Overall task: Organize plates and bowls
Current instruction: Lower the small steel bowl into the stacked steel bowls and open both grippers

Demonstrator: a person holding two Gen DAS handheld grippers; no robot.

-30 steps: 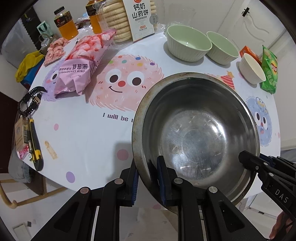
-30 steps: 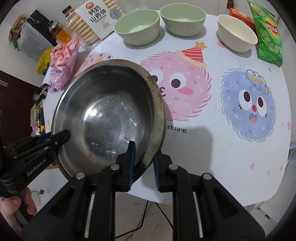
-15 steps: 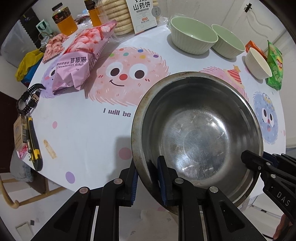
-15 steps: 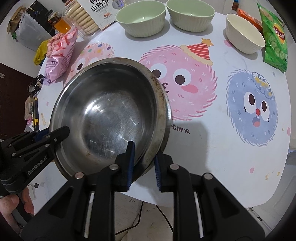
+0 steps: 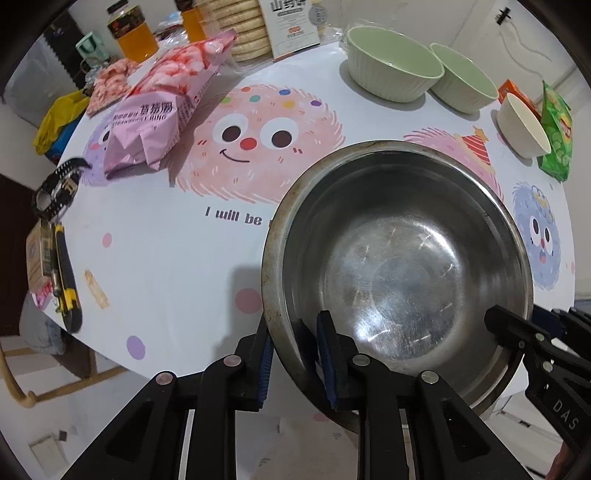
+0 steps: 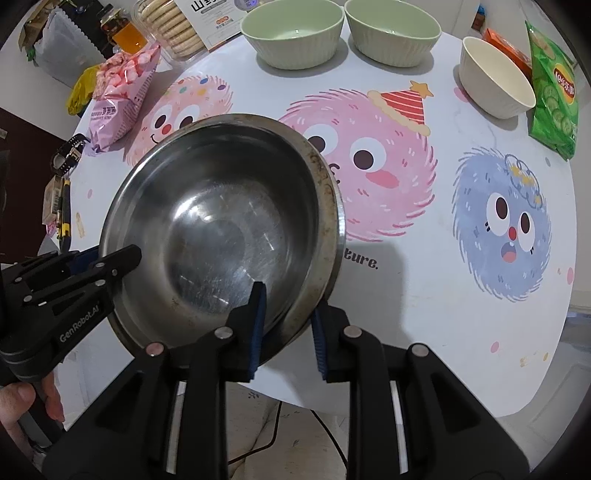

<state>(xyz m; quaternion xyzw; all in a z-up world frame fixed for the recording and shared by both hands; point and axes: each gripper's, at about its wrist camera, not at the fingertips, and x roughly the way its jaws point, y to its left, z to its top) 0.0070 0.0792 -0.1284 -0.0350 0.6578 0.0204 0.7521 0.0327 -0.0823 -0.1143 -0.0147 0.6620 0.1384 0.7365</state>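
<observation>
A large steel bowl (image 5: 399, 266) is held above the near edge of the round table; it also shows in the right wrist view (image 6: 221, 229). My left gripper (image 5: 295, 339) is shut on its left rim. My right gripper (image 6: 286, 317) is shut on its right rim, and it shows in the left wrist view (image 5: 517, 332). Two pale green bowls (image 5: 393, 68) (image 5: 465, 83) and a small white bowl (image 5: 522, 123) stand at the far side; in the right wrist view they are the green bowls (image 6: 291, 31) (image 6: 393, 29) and the white bowl (image 6: 495, 75).
The table (image 5: 166, 258) has a cartoon-print cloth. A pink snack bag (image 5: 162, 107), biscuit packs (image 5: 258, 26) and juice bottles (image 5: 131, 35) sit far left. A green chip bag (image 6: 554, 96) lies far right. A watch (image 5: 55, 192) and a utility knife (image 5: 64, 277) lie at the left edge.
Both grippers have carried the steel bowl forward over the table, toward the bowls at the far side. The grips on the rim are unchanged.
</observation>
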